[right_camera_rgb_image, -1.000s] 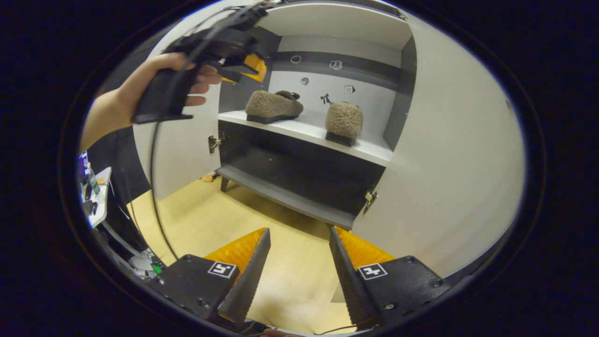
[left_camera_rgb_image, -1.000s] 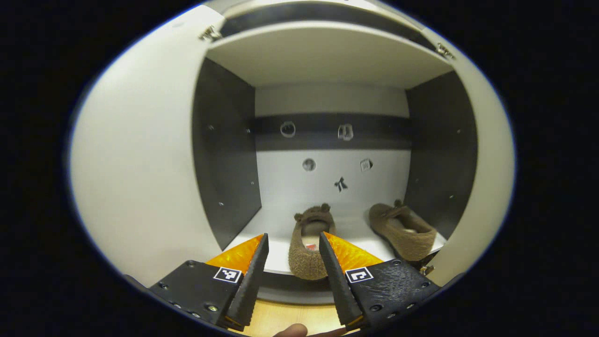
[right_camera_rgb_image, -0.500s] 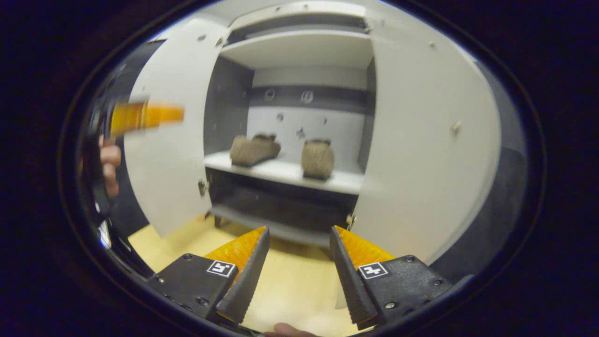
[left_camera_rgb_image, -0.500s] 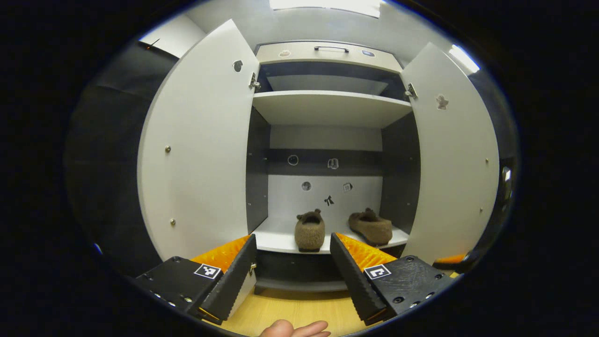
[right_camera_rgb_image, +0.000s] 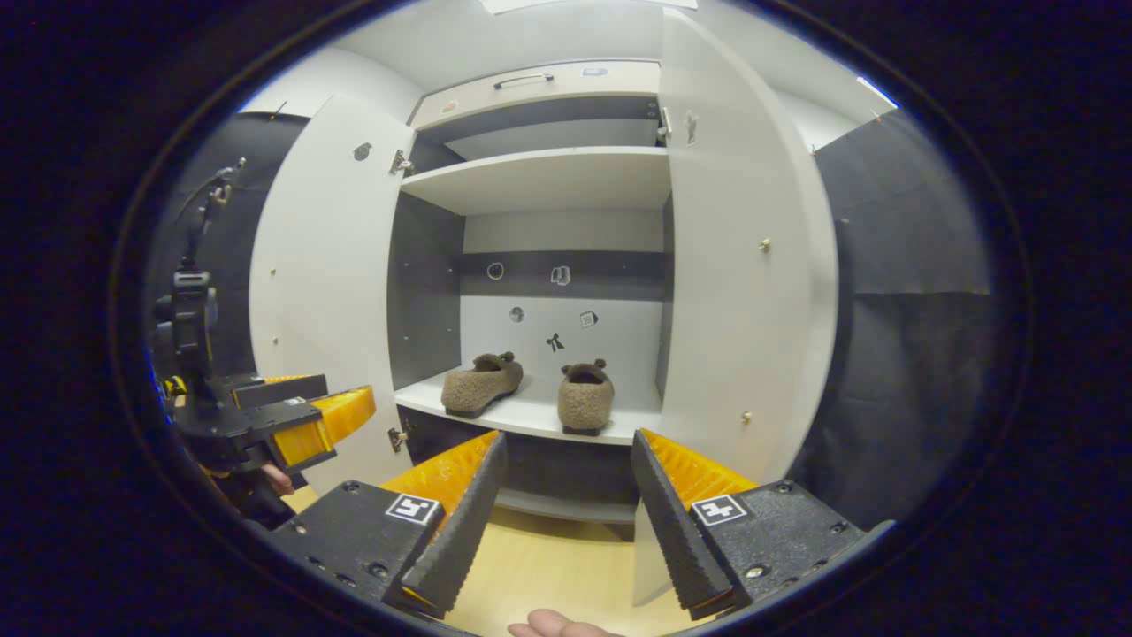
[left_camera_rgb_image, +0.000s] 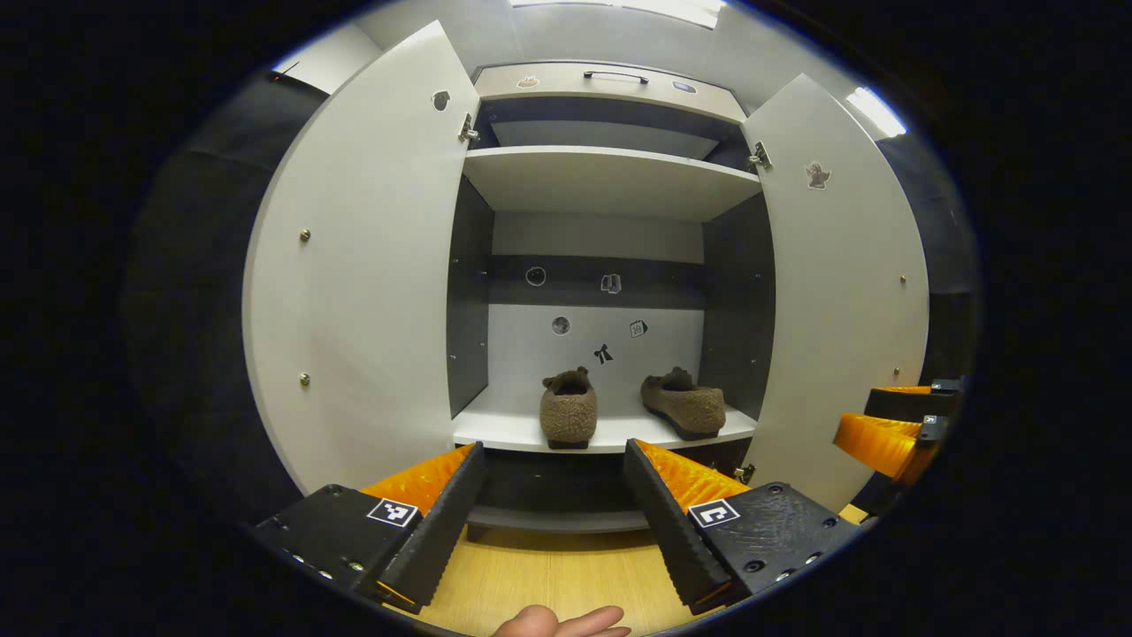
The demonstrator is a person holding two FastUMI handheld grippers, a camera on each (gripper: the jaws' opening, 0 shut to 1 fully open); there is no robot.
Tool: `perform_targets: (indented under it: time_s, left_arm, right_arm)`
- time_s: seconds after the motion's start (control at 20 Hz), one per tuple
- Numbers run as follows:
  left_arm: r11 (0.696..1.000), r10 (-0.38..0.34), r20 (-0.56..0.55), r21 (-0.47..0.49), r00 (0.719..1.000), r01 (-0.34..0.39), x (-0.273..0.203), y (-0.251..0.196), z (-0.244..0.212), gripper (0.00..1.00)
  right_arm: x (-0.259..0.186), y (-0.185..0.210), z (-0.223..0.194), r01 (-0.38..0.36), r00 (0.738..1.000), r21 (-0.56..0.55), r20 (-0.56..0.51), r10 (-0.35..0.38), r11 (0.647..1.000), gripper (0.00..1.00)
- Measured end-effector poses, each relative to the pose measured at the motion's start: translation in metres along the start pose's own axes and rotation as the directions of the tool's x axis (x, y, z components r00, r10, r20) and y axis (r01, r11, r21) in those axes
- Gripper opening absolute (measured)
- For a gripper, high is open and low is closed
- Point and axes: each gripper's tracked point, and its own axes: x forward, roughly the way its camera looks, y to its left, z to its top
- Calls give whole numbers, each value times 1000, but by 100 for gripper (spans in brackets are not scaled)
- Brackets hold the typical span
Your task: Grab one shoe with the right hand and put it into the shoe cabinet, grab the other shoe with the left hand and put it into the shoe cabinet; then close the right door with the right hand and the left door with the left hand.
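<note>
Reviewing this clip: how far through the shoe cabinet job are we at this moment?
Done: both shoes sit on the cabinet shelf. In hand: nothing; the left gripper and right gripper are open and empty, apart from the cabinet. Left: both doors are wide open, so the right door and then the left door need closing.

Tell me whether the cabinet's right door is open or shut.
Open: the right door stands swung out, leaving both shoes on the shelf visible.

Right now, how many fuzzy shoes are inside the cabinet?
2. Both sit on the same shelf: the left shoe points straight in, and the right shoe lies angled beside it, apart from it. No others are visible.
</note>
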Motion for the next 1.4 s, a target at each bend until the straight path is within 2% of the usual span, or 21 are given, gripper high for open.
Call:
perform_targets:
  time_s: [0.05,0.15,0.2,0.25,0.3,0.35,0.45,0.65,0.8,0.9,0.95,1.05,1.15,1.4]
  left_arm:
    - [1000,-9,-3,-7,1000,9,4,-3,-1,95]
    - [999,-27,-19,-24,999,27,14,-11,-7,95]
    - [999,-38,-28,-35,999,37,18,-15,-9,95]
    - [998,-46,-39,-45,998,44,22,-20,-13,95]
    - [997,-52,-45,-51,998,49,24,-25,-14,95]
    - [997,-59,-46,-60,997,56,26,-28,-15,95]
    - [995,-76,-50,-66,996,73,29,-35,-17,95]
    - [997,-80,-44,-20,996,80,30,-38,-16,95]
    - [998,-64,-42,17,997,65,27,-33,-17,95]
    - [999,-44,-61,7,997,44,26,-26,-23,95]
    - [999,-38,-66,-11,997,37,26,-24,-24,95]
    - [999,-24,-70,-25,997,23,24,-21,-25,95]
    - [1000,-15,-72,-19,997,14,25,-19,-25,95]
    - [1000,23,-86,-12,996,-24,18,-4,-32,95]
  right_arm:
    - [-10,-20,3,45,999,-20,13,-45,999,92]
    - [-35,-29,5,25,1000,-35,8,-25,999,88]
    - [-41,-52,9,113,994,-76,21,-111,991,88]
    - [-47,-73,16,164,986,-114,41,-161,980,92]
    - [-55,-86,22,192,981,-129,57,-186,973,100]
    - [-58,-96,22,216,976,-143,49,-211,966,100]
    - [-52,-119,7,253,966,-170,-8,-258,952,100]
    - [-25,-153,-4,316,943,-132,-65,-326,939,100]
    - [-10,-143,-7,260,959,-128,-81,-271,957,100]
    - [-8,-135,-2,236,968,-188,-45,-249,953,89]
    - [-7,-131,0,225,970,-214,-40,-239,951,93]
    - [-4,-115,3,186,979,-226,-41,-200,956,89]
    - [3,-95,3,138,987,-207,-50,-151,969,89]
    - [18,-55,6,78,996,-193,-33,-86,978,90]
